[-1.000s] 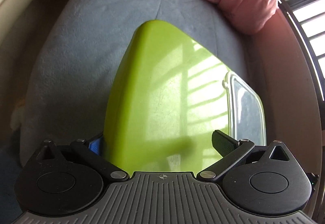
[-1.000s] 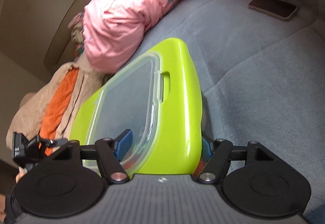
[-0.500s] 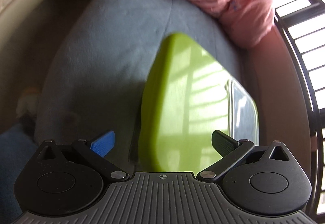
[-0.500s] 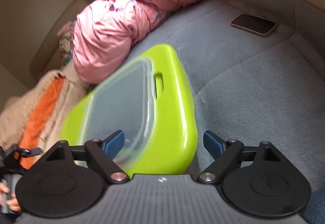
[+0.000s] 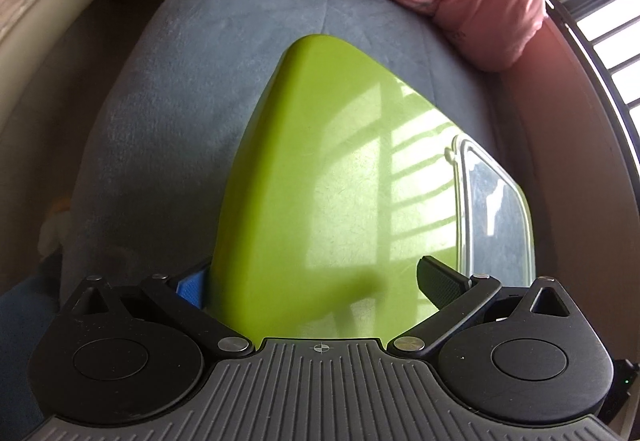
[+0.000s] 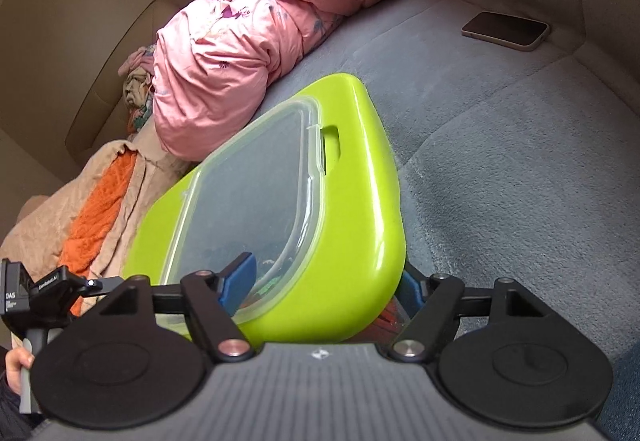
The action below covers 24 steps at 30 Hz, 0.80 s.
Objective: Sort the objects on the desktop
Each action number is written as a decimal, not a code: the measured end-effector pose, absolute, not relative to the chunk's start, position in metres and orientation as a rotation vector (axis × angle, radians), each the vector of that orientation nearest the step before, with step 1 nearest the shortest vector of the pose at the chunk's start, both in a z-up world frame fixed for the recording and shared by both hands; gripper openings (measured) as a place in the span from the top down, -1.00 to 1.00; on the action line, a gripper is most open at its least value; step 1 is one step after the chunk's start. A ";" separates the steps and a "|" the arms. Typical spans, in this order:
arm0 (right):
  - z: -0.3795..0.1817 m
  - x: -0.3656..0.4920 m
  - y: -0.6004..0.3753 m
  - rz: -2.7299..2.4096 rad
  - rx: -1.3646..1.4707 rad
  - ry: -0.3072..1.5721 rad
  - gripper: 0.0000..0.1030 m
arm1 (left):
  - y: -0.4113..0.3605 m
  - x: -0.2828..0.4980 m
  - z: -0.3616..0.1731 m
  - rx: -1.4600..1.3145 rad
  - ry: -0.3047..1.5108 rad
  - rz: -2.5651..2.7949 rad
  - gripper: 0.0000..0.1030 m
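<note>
A lime-green lap tray (image 5: 320, 181) lies on the grey-blue cushion (image 5: 180, 121), with a clear plastic lidded box (image 6: 256, 193) on it. My left gripper (image 5: 316, 287) stands open at the tray's near end. Its blue finger (image 5: 192, 287) is beside the tray's left edge and its black finger (image 5: 438, 287) is over the top face. My right gripper (image 6: 324, 286) straddles the tray's other end and its jaws are closing. One blue finger (image 6: 238, 283) is over the clear lid and the other finger (image 6: 412, 291) is half hidden behind the tray's rim.
A pink quilt (image 6: 256, 41) is bunched at the back. Orange and tan cloths (image 6: 100, 201) lie left of the tray. A phone (image 6: 505, 30) rests on the cushion far right. Something red (image 6: 388, 315) shows under the tray. A hand (image 6: 16, 361) holds a black handle at the lower left.
Half a second ago the tray stood clear of my left gripper's blue finger; now its edge is back against it. My right jaws widened around the tray, then narrowed again.
</note>
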State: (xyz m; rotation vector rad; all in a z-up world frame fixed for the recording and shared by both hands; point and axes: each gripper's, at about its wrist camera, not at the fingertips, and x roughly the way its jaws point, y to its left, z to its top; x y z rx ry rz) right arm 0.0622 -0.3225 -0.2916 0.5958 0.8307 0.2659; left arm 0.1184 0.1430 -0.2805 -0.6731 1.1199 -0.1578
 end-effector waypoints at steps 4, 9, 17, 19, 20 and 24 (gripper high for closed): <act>-0.291 0.061 -0.322 0.231 0.585 0.830 -0.48 | 0.166 0.092 -0.272 -0.774 1.063 -0.111 -1.00; -0.266 0.035 -0.313 0.205 0.472 0.769 -0.78 | 0.159 0.049 -0.244 -0.641 1.083 -0.246 -1.00; -0.272 0.017 -0.278 0.237 0.317 0.946 -0.82 | 0.061 0.046 -0.287 -0.217 1.326 -0.247 -1.00; -0.282 0.024 -0.262 0.260 0.242 1.021 -0.81 | 0.048 0.055 -0.299 -0.168 1.299 -0.163 -1.00; -0.288 0.030 -0.253 0.260 0.209 1.048 -0.81 | 0.042 0.059 -0.304 -0.146 1.288 -0.127 -1.00; -0.303 0.055 -0.227 0.232 0.115 1.095 -0.73 | 0.040 0.078 -0.305 -0.134 1.220 -0.042 -1.00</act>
